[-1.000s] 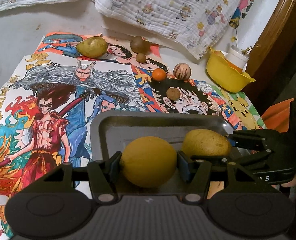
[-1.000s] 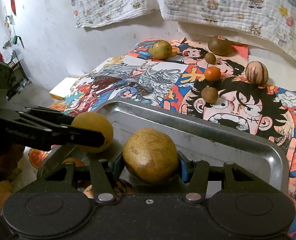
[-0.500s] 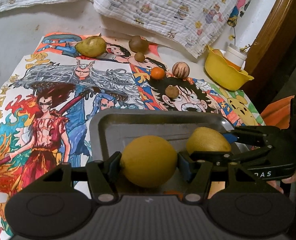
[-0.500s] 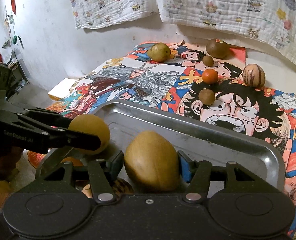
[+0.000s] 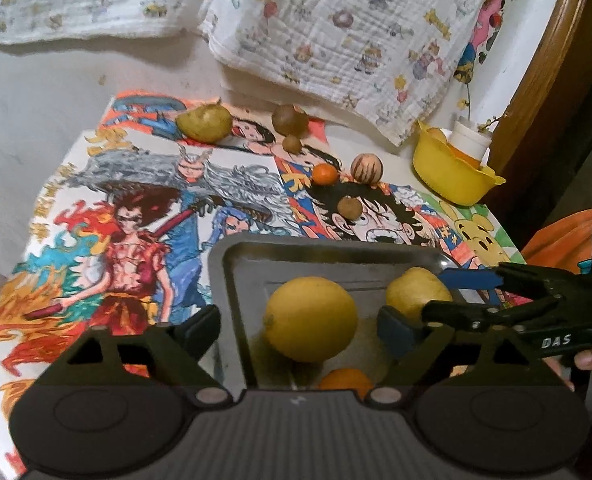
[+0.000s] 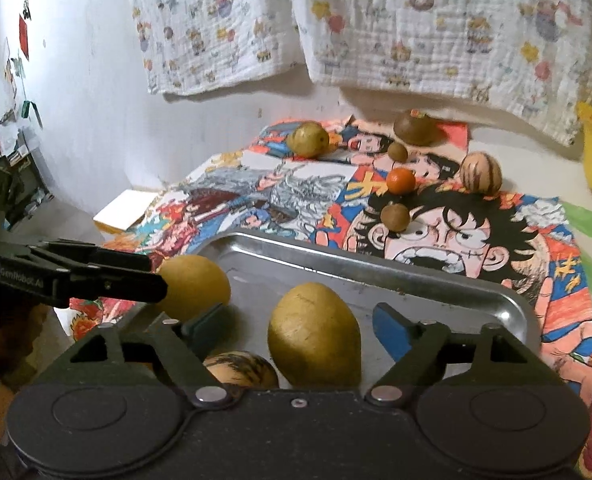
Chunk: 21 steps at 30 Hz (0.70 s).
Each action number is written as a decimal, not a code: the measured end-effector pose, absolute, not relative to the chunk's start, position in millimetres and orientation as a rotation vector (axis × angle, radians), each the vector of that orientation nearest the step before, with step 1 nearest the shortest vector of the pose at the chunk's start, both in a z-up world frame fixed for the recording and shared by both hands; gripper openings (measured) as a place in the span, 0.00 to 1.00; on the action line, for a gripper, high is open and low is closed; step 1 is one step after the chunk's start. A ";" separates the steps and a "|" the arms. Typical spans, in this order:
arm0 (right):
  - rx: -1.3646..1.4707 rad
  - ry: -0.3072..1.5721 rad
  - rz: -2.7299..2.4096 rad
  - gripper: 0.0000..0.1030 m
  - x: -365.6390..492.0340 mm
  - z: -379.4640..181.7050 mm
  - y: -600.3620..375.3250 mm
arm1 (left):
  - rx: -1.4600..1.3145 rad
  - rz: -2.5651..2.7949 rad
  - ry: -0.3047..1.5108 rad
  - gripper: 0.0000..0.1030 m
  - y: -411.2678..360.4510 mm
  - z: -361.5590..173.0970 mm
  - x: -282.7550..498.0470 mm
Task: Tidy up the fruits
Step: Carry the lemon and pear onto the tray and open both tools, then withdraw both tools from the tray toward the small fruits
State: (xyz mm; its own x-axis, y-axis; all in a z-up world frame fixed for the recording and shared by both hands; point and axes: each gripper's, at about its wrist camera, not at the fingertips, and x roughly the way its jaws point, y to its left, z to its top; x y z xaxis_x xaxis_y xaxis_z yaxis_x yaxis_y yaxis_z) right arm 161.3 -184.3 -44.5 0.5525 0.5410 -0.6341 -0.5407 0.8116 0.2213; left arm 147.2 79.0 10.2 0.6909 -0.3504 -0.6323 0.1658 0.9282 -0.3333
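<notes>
A metal tray (image 5: 336,258) (image 6: 436,284) lies at the near edge of the cartoon-printed mat. My left gripper (image 5: 300,328) is open, its fingers apart on either side of a round yellow fruit (image 5: 310,319) that rests in the tray. My right gripper (image 6: 296,324) is open around a yellow-brown oval fruit (image 6: 314,334) also resting in the tray. Each fruit shows in the other view too, the round one (image 6: 194,286) and the oval one (image 5: 416,290). An orange fruit (image 5: 346,380) and a striped fruit (image 6: 242,368) lie at the tray's near end.
On the mat beyond the tray lie a pear (image 5: 204,122), two brown fruits (image 5: 290,118) (image 5: 350,207), a small brown one (image 5: 292,143), a small orange (image 5: 325,174) and a striped fruit (image 5: 367,168). A yellow bowl (image 5: 450,172) stands at the right. Patterned cloths hang behind.
Both grippers have opened and let go of their fruits, which now rest in the tray. Both grippers have drawn back slightly.
</notes>
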 end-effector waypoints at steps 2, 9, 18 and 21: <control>-0.003 0.724 0.636 0.87 153.4 -40.9 -185.4 | -0.241 -0.282 0.734 0.95 79.3 12.9 138.9; -0.030 0.640 0.628 0.96 118.7 -32.0 -184.9 | -0.152 -0.273 0.676 0.99 73.3 18.5 112.0; -0.106 0.616 0.631 0.99 81.4 -33.8 -180.1 | -0.042 -0.294 0.675 1.00 64.0 12.6 82.2; -0.130 0.634 0.618 0.99 75.3 -37.6 -181.0 | -0.012 -0.294 0.700 1.00 65.9 8.0 78.1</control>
